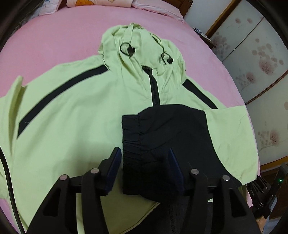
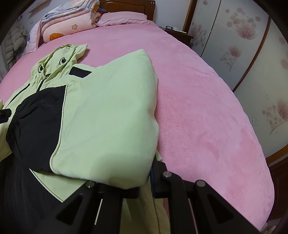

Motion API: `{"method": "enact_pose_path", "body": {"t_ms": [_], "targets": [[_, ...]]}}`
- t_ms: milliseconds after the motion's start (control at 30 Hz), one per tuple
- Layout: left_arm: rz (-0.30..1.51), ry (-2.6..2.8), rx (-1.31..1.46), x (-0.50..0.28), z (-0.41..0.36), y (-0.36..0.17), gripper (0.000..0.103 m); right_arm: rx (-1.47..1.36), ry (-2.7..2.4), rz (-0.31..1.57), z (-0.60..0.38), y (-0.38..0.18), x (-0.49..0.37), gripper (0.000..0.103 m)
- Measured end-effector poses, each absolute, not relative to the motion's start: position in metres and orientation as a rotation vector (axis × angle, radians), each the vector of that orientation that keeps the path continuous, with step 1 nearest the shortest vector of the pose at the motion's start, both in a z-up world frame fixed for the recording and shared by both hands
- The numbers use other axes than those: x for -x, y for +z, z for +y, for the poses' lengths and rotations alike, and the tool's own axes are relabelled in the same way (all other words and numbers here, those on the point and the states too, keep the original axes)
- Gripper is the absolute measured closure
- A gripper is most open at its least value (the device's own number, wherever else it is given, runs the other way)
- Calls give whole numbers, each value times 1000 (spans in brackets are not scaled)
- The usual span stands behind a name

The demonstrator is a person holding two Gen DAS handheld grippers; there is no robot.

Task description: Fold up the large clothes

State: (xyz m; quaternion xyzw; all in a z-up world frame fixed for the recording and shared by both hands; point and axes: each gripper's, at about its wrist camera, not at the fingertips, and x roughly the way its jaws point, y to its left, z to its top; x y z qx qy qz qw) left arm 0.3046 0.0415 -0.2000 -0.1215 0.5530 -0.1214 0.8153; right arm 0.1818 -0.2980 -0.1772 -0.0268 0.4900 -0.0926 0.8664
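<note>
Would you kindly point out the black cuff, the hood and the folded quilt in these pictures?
black cuff (image 1: 133, 144), left wrist view, on its gathered elastic band.
hood (image 1: 133, 39), left wrist view, on the light green fabric above the drawstring loops.
folded quilt (image 2: 68, 19), right wrist view, on its pink side by the headboard.

2 close wrist views over the jacket (image 1: 75, 111), toward the headboard (image 2: 126, 6).

Your pink bed (image 2: 207, 108) carries the light green hooded jacket (image 1: 75, 115) spread flat, with folded quilts (image 2: 70, 21) and a pink pillow (image 2: 124, 18) beyond the jacket's hood.
</note>
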Motion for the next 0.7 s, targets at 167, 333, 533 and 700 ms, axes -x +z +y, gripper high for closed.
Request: {"method": "enact_pose_path", "body": {"t_ms": [167, 333, 533, 700], "targets": [[1228, -270, 259, -311, 38, -224, 48, 55, -193, 1026, -298, -177, -181, 95], [1228, -225, 169, -313, 30, -231, 77, 60, -194, 1028, -298, -178, -181, 95], [1095, -161, 28, -306, 18, -199, 92, 70, -197, 1027, -296, -180, -183, 95], [930, -97, 39, -295, 34, -147, 92, 144, -216, 1007, -284, -179, -186, 95]]}}
